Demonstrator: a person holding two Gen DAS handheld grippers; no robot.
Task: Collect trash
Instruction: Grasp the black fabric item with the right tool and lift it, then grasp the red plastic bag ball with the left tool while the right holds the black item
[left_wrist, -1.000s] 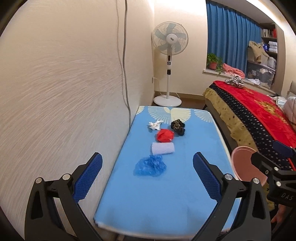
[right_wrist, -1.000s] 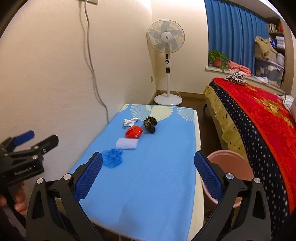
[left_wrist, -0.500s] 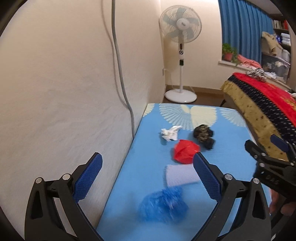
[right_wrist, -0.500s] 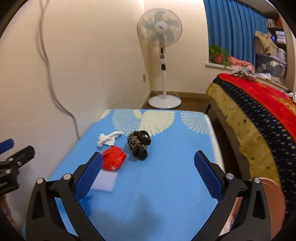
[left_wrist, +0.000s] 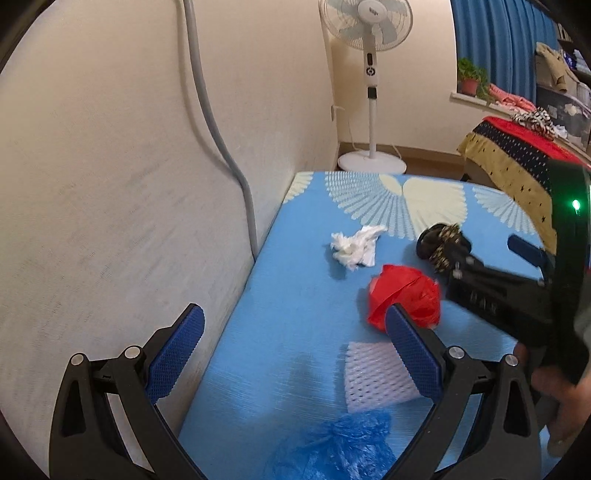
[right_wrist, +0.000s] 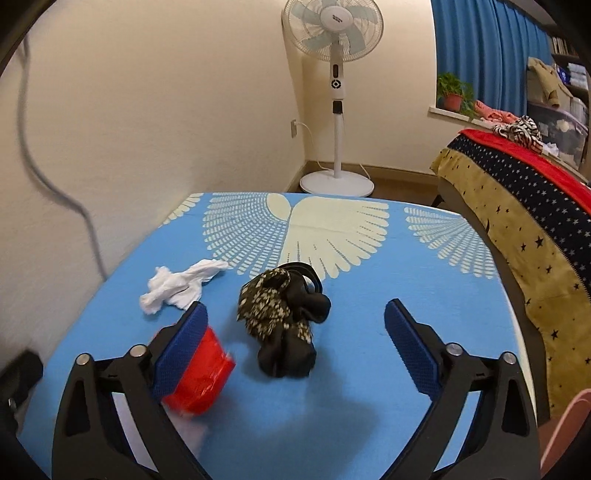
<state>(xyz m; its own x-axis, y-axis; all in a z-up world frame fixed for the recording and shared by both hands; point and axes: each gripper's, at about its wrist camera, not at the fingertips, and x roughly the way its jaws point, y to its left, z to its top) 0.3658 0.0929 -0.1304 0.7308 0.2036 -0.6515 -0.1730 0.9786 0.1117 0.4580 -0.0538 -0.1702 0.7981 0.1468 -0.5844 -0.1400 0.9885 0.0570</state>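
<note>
Several pieces of trash lie on the blue table cover (left_wrist: 295, 258): a white tissue (left_wrist: 354, 247), a black patterned wad (left_wrist: 441, 242), a red plastic wad (left_wrist: 404, 295), a white foam net (left_wrist: 373, 373) and a blue plastic bag (left_wrist: 336, 450). My left gripper (left_wrist: 291, 332) is open and low over the cover, with the foam net by its right finger. My right gripper (right_wrist: 295, 321) is wide and its jaws are closing. The black wad (right_wrist: 284, 325) lies between them and the pads are clear of it. The red wad (right_wrist: 199, 380) sits behind its left finger, and the tissue (right_wrist: 177, 288) lies farther left.
A cream wall with a grey cable (left_wrist: 218, 129) runs along the table's left edge. A standing fan (right_wrist: 334, 110) is on the floor beyond the table. A bed with a red and starred blanket (right_wrist: 517, 206) is on the right. A pink bin (right_wrist: 569, 424) is at the lower right.
Both grippers came forward and down toward the trash. The right one now frames the black wad. The left one is now close over the foam net and blue bag.
</note>
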